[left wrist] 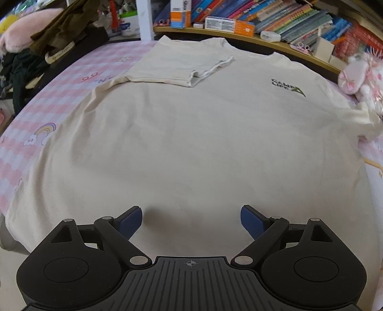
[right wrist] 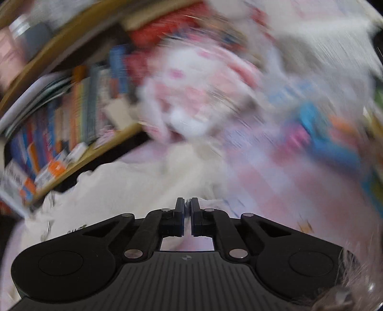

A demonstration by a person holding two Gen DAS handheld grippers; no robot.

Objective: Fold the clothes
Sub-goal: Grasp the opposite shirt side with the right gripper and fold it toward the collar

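1. We see the left gripper (left wrist: pixel 191 221) with its jaws spread wide and nothing between the 2 blue pads (left wrist: pixel 251 223); it hangs over the near hem of the cream T-shirt (left wrist: pixel 191 134).
2. We see the right gripper (right wrist: pixel 188 208) with its jaws closed together; pale cloth (right wrist: pixel 148 189) lies right at the tips, but that view is too blurred for us to tell whether any is pinched.
3. The T-shirt lies flat on the bed, its long axis running from the near edge to the far edge, collar at the far side by the shelf (left wrist: pixel 275 44).
4. 1 sleeve (left wrist: pixel 182 67) is folded in over the chest; the other sleeve (left wrist: pixel 359 119) reaches toward the bed's right edge. A small dark logo (left wrist: pixel 287 87) sits on the chest.
5. The bed wears a pink-and-white checked sheet (left wrist: pixel 36 124) with a rainbow print.
6. Books (left wrist: pixel 287 16) fill the shelf along the far edge, a pink plush toy (left wrist: pixel 359 76) sits at the far right corner, and dark clothes (left wrist: pixel 47 43) are heaped at the far left.
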